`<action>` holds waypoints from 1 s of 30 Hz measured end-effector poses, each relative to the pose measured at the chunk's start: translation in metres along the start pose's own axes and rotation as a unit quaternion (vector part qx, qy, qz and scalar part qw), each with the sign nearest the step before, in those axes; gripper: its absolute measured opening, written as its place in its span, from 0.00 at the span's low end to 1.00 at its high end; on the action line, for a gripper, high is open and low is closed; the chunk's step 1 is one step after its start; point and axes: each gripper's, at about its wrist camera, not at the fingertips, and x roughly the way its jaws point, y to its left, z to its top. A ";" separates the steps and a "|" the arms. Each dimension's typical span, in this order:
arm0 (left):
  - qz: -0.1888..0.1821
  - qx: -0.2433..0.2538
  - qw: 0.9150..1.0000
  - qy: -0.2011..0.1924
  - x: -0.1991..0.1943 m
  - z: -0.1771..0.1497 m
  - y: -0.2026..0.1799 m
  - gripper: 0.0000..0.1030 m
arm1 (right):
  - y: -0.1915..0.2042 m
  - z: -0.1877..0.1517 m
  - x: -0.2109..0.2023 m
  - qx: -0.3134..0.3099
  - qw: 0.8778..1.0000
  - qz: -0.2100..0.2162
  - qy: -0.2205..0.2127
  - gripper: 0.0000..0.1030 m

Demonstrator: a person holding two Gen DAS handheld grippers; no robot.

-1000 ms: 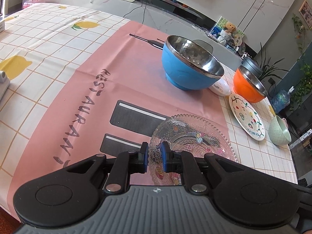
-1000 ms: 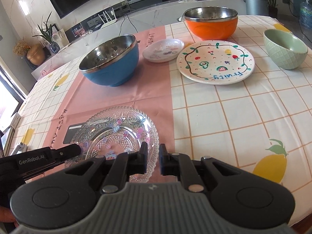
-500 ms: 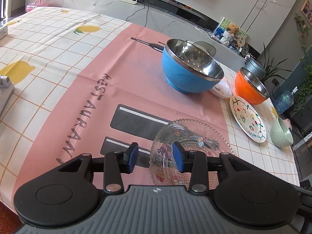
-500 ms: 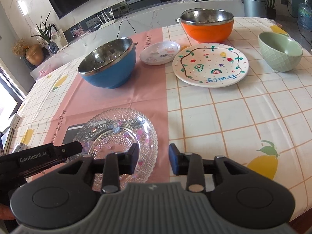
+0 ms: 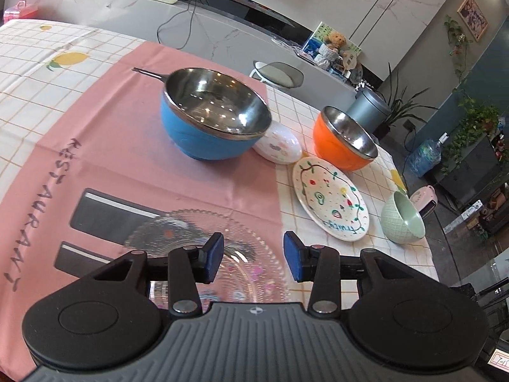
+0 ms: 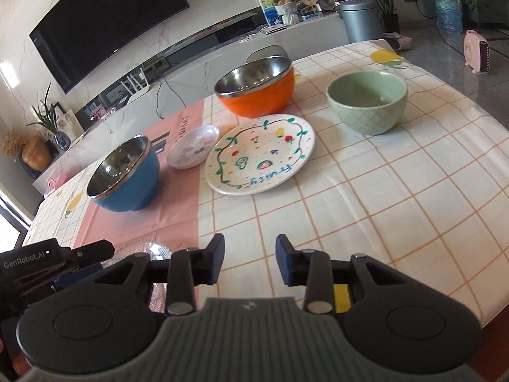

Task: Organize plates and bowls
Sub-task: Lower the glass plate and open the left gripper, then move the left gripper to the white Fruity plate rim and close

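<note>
Compared with one second earlier, I read both tongs as having just been opening: the left tongs [image 5: 253, 259] and the right tongs [image 6: 249, 261] were nearly closed at the near rim of the glass plate [image 5: 248, 238] and now stand moderately apart with nothing between the pads. Both views have pulled back from that plate; in the right wrist view only a sliver of it shows at lower left, just beside the left tool body, and the right tongs now sit over bare checked cloth. The glass plate lies flat on the pink mat [image 5: 127, 133] at the near edge of the surface [image 6: 397, 191]. Beyond it, the blue bowl [image 5: 214, 117] stands upright on the mat, with the small white dish [image 5: 280, 146] just beside it. The painted fruit plate [image 6: 259, 156] lies on the checked cloth, near the orange bowl [image 6: 257, 90] behind it, and the green bowl [image 6: 369, 100] stands apart to the right. In the right wrist view, nothing lies on the cloth between the right tongs and the painted fruit plate. A grey bin [image 6: 359, 20] and a water bottle [image 6: 447, 8] stand on the floor behind.
</note>
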 end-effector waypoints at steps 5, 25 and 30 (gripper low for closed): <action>-0.021 0.002 1.000 0.020 0.023 0.002 -0.023 0.46 | -0.028 0.012 0.001 0.027 0.999 -0.014 -0.014 0.34; 0.000 -0.061 0.995 0.076 0.117 0.034 -0.047 0.39 | -0.066 0.061 0.061 0.115 0.993 0.015 -0.008 0.35; 0.007 -0.061 0.996 0.071 0.123 0.034 -0.046 0.30 | -0.069 0.064 0.077 0.130 0.991 0.018 0.005 0.28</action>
